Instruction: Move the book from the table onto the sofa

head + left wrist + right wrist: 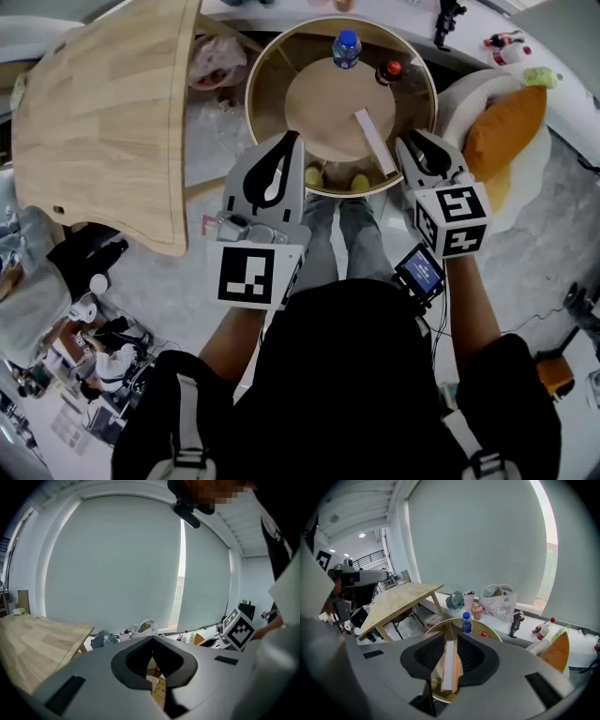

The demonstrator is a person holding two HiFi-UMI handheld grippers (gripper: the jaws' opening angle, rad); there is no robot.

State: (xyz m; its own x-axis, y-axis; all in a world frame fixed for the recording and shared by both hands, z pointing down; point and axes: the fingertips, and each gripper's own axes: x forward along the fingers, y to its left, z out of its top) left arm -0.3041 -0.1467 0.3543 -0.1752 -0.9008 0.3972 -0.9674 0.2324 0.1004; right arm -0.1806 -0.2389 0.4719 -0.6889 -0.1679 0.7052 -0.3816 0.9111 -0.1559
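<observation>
The book is on the round wood-rimmed table, showing as a thin white strip near its front right edge. My right gripper hovers just right of it, above the table rim. In the right gripper view the book shows edge-on through the gap of the right gripper; the jaws stand a little apart and the pads do not press on it. My left gripper hangs over the table's front edge, left of the book. The left gripper has its tips together and holds nothing. The white sofa with an orange cushion stands to the right.
A blue-capped bottle and a red-capped bottle stand at the far side of the round table. A large wooden table fills the left. Bags and clutter line the windowsill beyond. Bags and cables lie on the floor at lower left.
</observation>
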